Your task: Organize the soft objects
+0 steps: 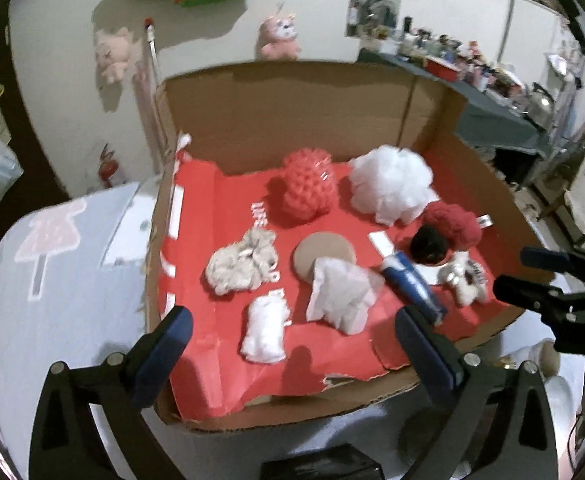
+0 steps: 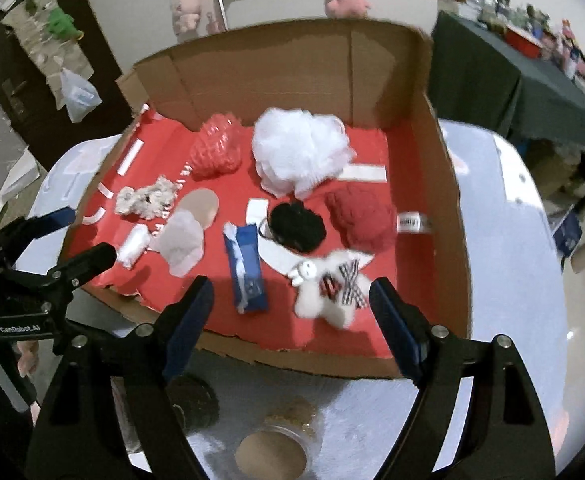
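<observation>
A cardboard box lined in red holds several soft things. At its back lie a red bumpy sponge and a white mesh puff. In front of those are a red knit ball, a black pom-pom, a white plush bear, a blue tissue pack, a crumpled white cloth, a small white roll and a cream rag. My left gripper hovers open over the box's near left part. My right gripper stands open near the bear, with nothing between its fingers.
The box rests on a table with a pale cloth. A round dish of brown matter and a dark round object sit in front of the box. A cluttered dark green table stands at the right. A pink plush is behind.
</observation>
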